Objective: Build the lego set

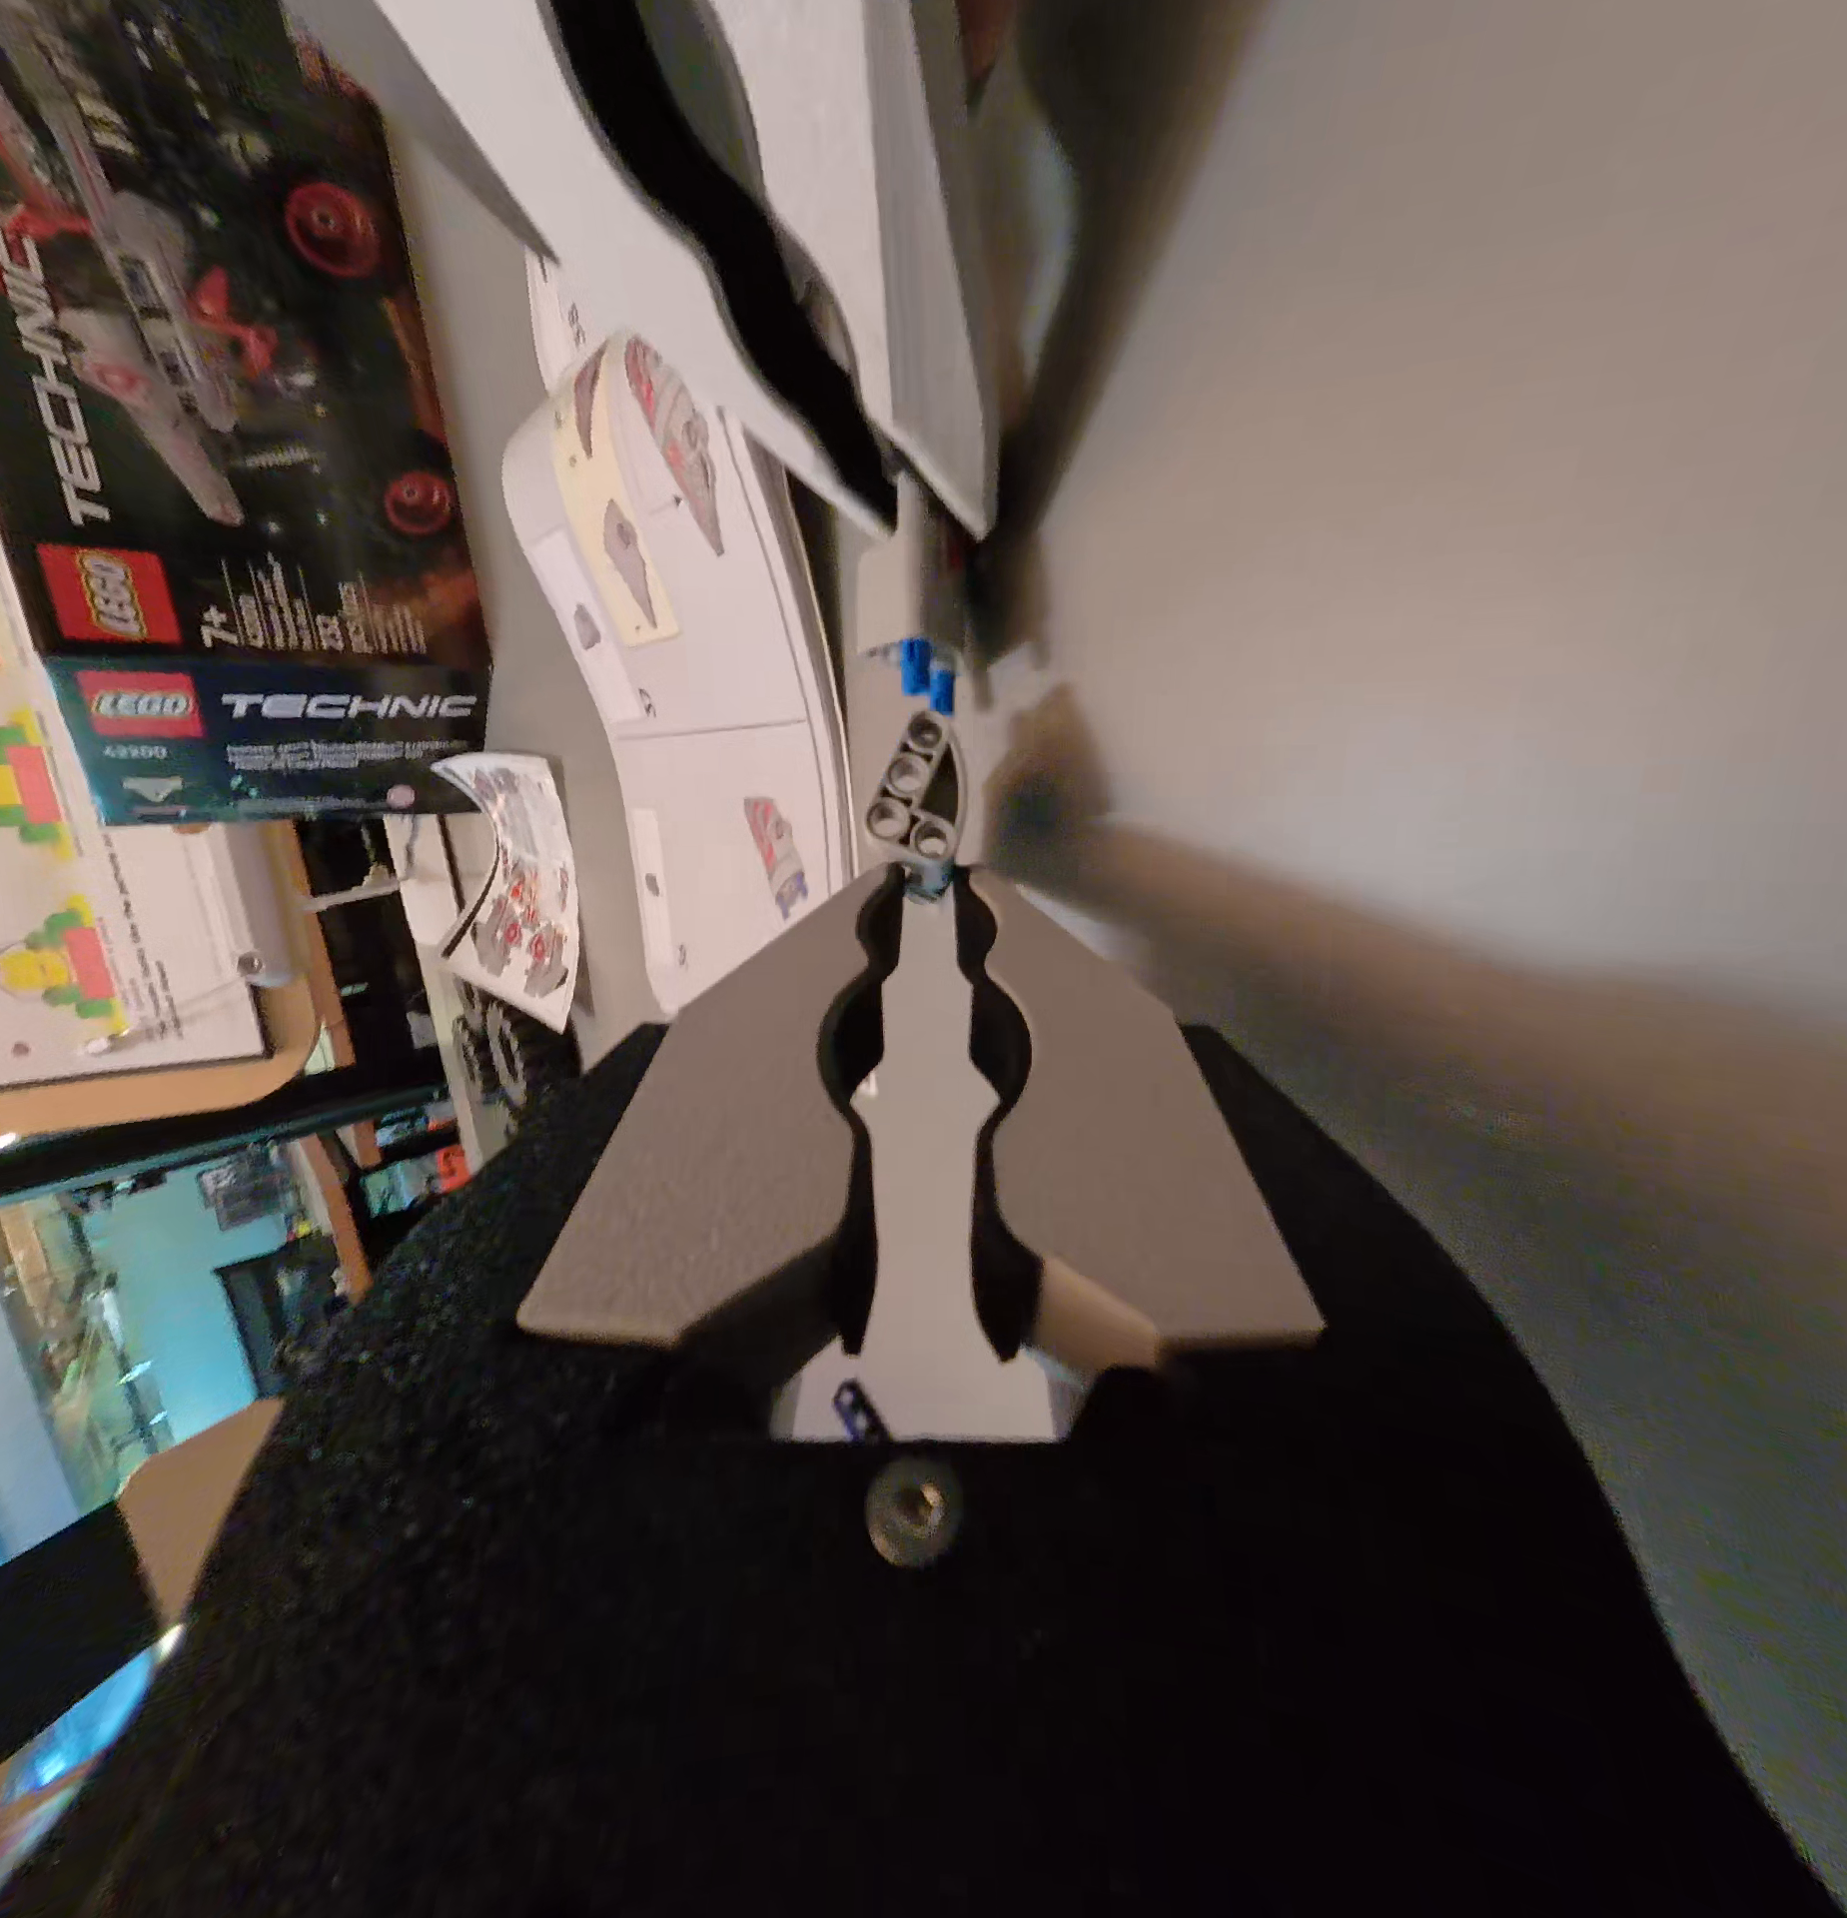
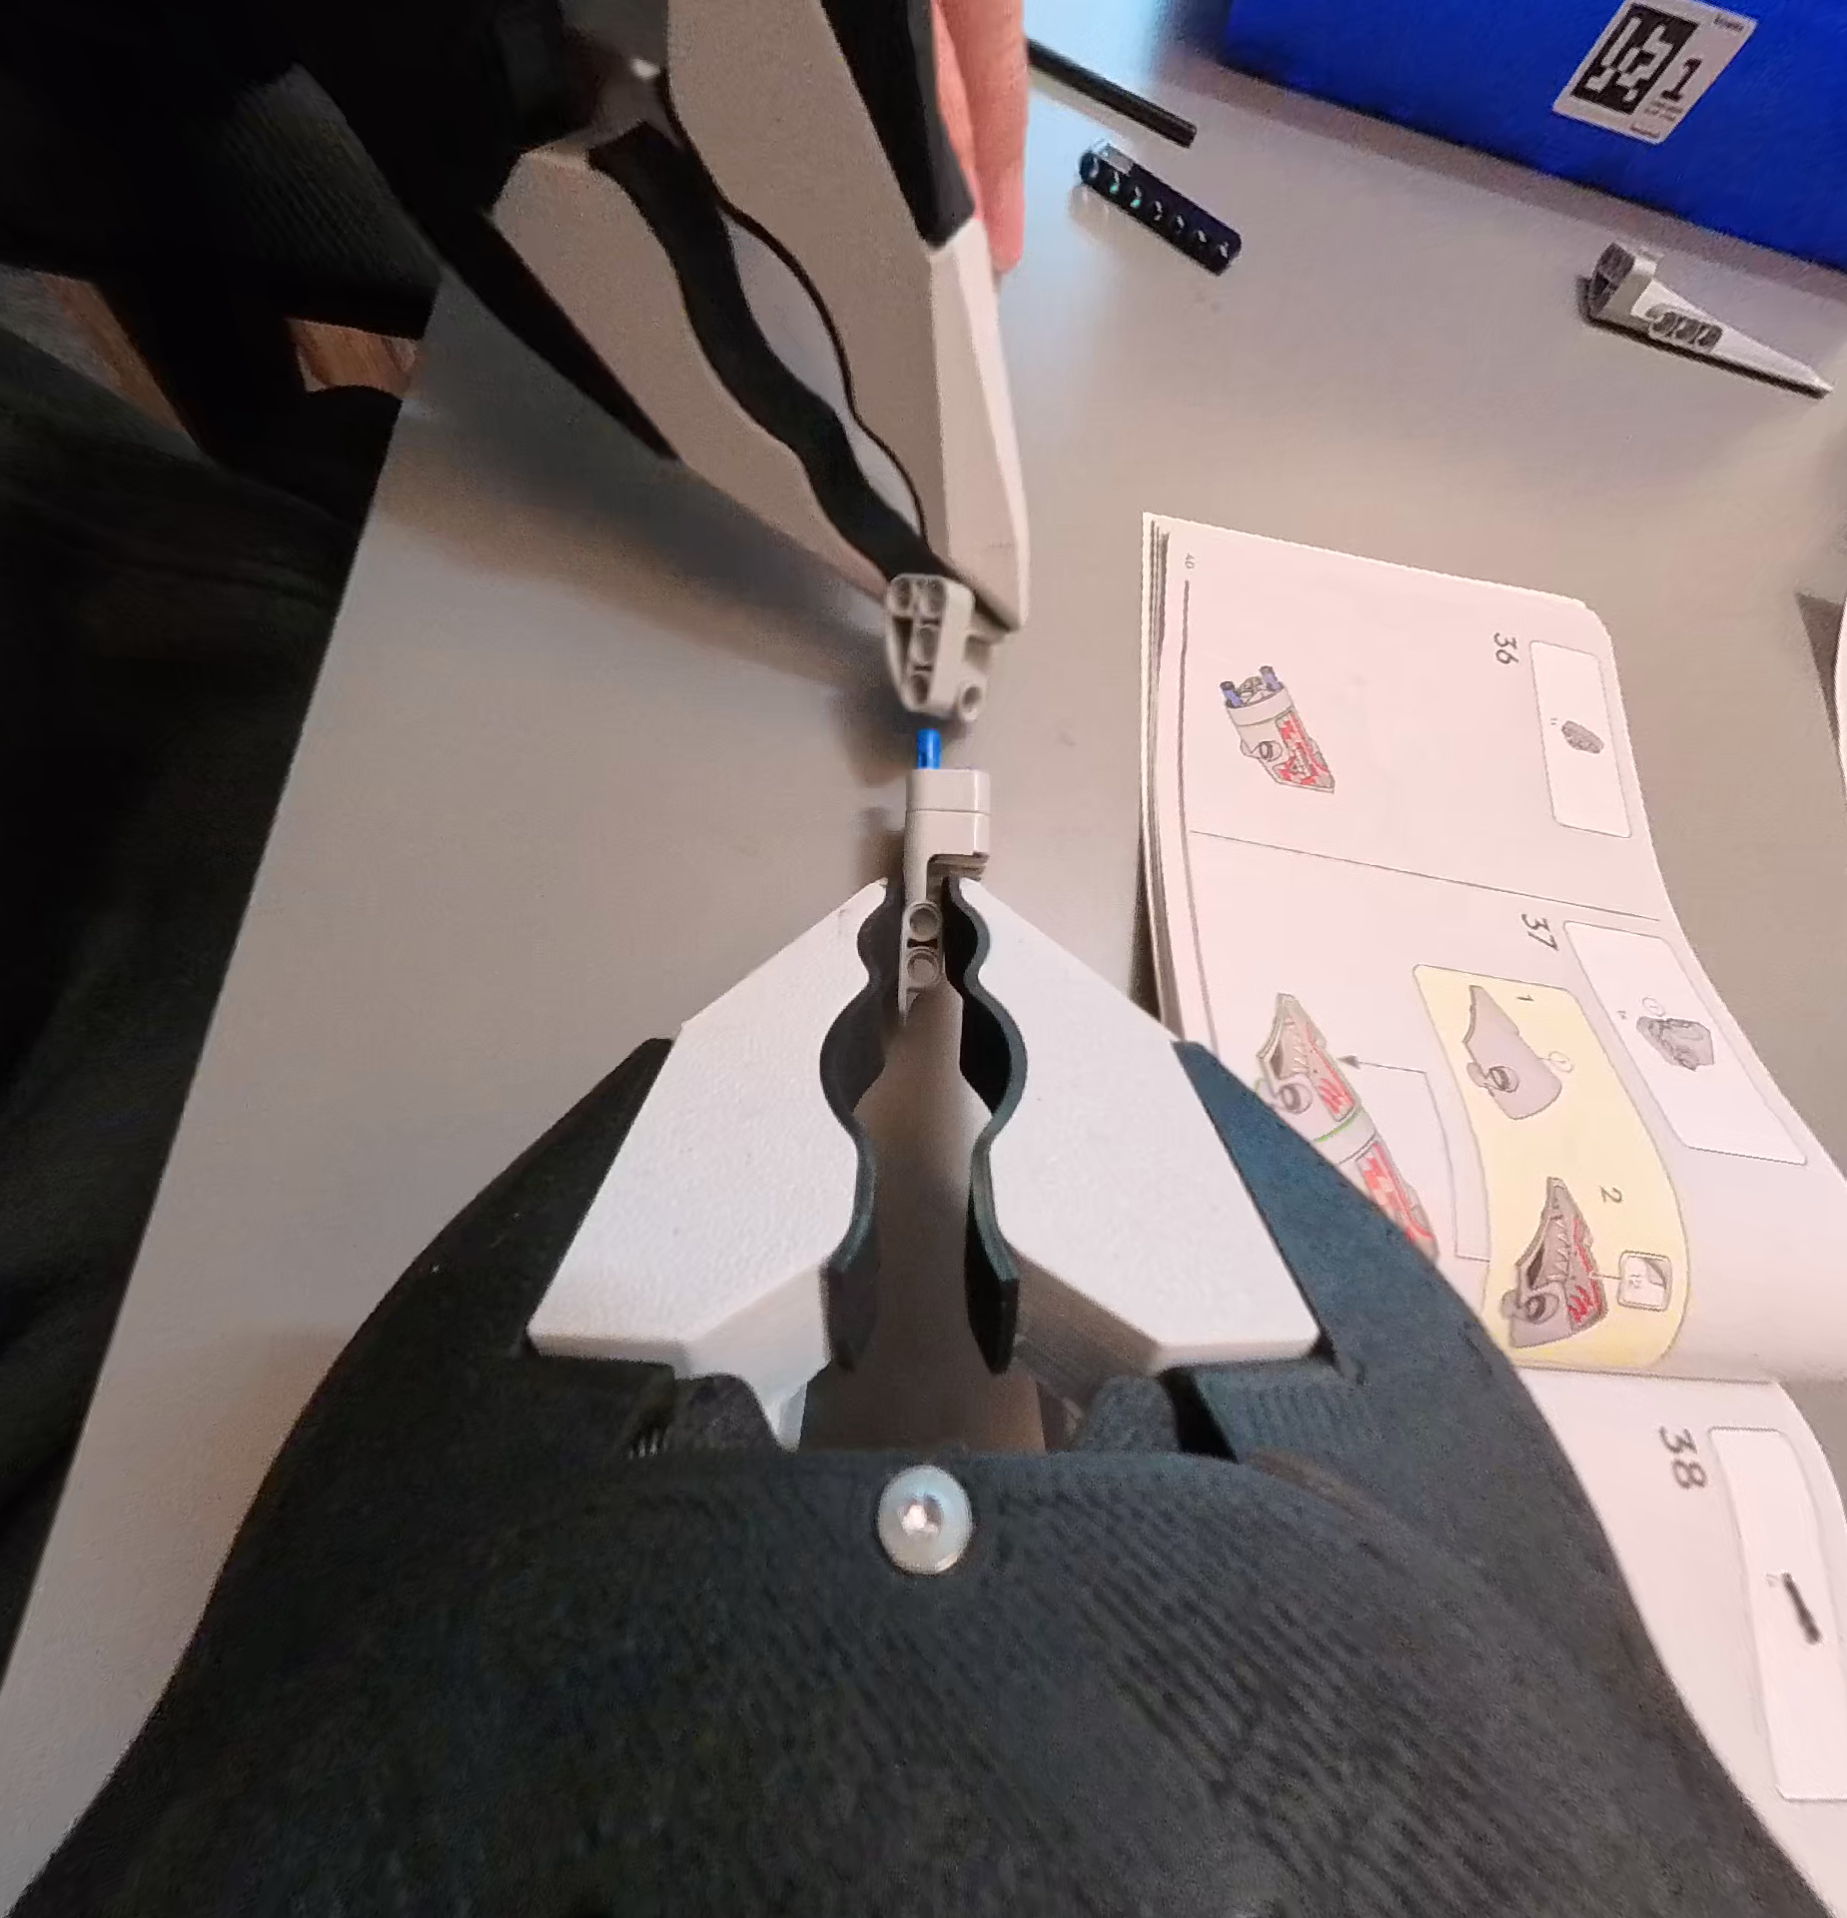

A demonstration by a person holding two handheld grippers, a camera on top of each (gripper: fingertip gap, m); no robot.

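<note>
Our right tool is closed on a grey connector assembly, blue pin pointing forward. Straight ahead, just apart, the left tool pinches a grey quarter-round beam above the counter; the instruction booklet lies right.

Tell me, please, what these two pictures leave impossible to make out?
- Left wrist view: motion blur smears a brown shape right of the small grey piece; what it is cannot be told.
- Left wrist view: the right gripper is blurred and cut by the top edge.
- Right wrist view: the left gripper covers the top of its grey piece.
- Right wrist view: the right gripper hides the lower end of the grey assembly.
</note>
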